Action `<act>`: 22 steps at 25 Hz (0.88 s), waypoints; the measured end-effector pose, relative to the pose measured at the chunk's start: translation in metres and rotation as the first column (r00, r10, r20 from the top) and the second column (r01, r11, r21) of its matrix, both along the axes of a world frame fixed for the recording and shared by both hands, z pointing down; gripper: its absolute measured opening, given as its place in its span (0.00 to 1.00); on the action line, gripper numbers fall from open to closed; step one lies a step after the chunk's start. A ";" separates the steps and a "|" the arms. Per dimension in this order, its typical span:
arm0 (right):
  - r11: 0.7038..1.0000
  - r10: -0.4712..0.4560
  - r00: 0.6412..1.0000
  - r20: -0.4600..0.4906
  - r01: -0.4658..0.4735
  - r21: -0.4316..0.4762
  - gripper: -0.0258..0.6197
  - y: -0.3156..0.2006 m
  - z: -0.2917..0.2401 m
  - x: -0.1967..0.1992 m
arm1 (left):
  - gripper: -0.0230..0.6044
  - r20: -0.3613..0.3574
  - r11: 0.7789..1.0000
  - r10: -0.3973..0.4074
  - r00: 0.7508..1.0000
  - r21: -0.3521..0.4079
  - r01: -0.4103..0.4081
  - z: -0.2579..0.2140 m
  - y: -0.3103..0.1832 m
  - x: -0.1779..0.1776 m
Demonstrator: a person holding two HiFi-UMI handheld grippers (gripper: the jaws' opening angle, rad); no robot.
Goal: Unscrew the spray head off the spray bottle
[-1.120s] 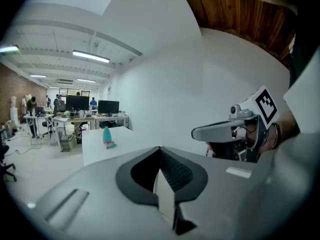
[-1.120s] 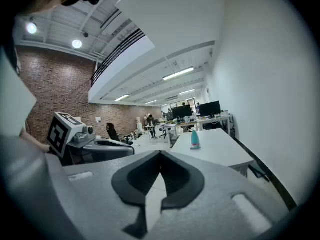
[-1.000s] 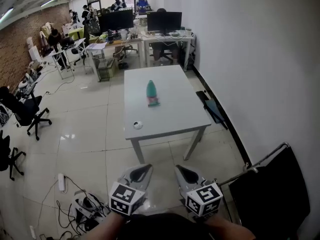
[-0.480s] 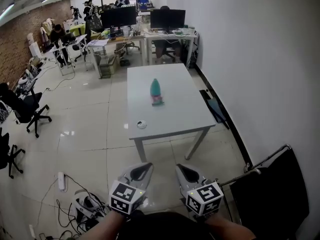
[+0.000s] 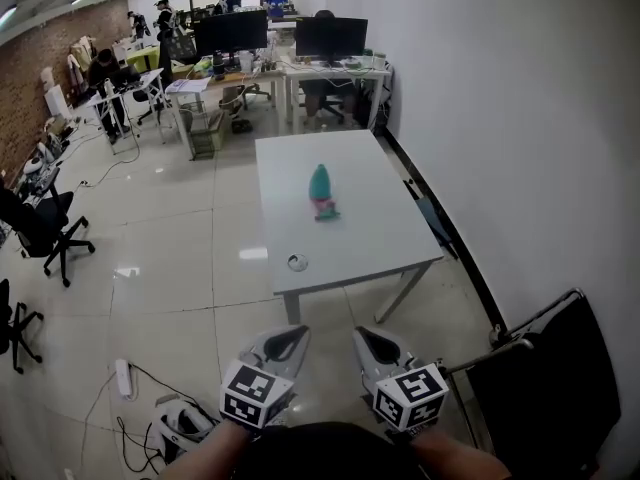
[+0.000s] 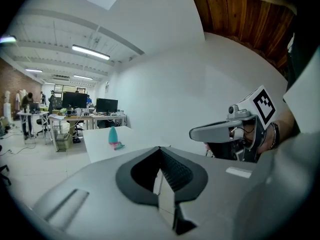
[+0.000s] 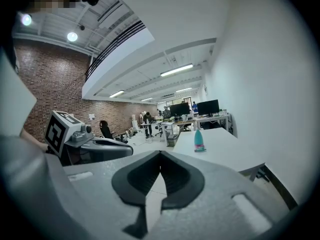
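A teal spray bottle [image 5: 320, 184] with a pink spray head [image 5: 326, 211] lies near the middle of a white table [image 5: 370, 238]. It also shows far ahead as the bottle [image 6: 113, 135] in the left gripper view and the bottle [image 7: 199, 139] in the right gripper view. My left gripper [image 5: 287, 338] and right gripper [image 5: 367, 340] are held side by side well short of the table's near edge, over the floor. Both are shut with nothing between their jaws.
A small white round object [image 5: 297, 262] sits near the table's front left corner. A dark folding chair [image 5: 545, 368] stands at the right by the white wall. Cables and a power strip [image 5: 122, 378] lie on the floor at the left. Desks with monitors [image 5: 330, 38] stand beyond the table.
The table and bottle have drawn a little closer and shifted right in the head view. Both grippers stay side by side, shut.
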State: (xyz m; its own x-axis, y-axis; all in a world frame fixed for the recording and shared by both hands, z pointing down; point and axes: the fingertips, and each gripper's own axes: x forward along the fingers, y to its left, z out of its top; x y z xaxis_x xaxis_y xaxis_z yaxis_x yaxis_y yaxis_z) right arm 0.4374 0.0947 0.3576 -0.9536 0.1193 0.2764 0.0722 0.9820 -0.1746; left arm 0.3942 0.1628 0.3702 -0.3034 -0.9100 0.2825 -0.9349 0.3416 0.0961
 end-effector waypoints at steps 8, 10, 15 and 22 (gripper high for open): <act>0.998 0.063 0.998 -0.017 -0.062 0.017 0.03 0.030 0.003 -0.043 | 0.06 -0.002 0.997 0.071 0.997 0.016 -0.071 -0.001 0.025 -0.045; 0.997 0.079 0.997 -0.019 -0.079 0.019 0.03 0.036 0.003 -0.053 | 0.06 0.000 0.996 0.087 0.996 0.020 -0.087 -0.002 0.030 -0.054; 0.993 0.115 0.993 -0.025 -0.114 0.027 0.03 0.051 0.002 -0.069 | 0.06 0.001 0.993 0.118 0.993 0.027 -0.118 -0.005 0.045 -0.072; 0.988 0.150 0.988 -0.028 -0.149 0.041 0.03 0.062 -0.002 -0.087 | 0.06 0.002 0.989 0.144 0.990 0.031 -0.144 -0.008 0.060 -0.090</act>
State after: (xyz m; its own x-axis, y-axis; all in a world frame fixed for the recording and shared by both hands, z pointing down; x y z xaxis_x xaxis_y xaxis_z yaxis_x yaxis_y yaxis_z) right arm 0.3501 0.1563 0.3553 -0.9507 -0.0351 0.3080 -0.0807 0.9873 -0.1367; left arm 0.3037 0.2231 0.3624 -0.1685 -0.9527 0.2531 -0.9742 0.2000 0.1044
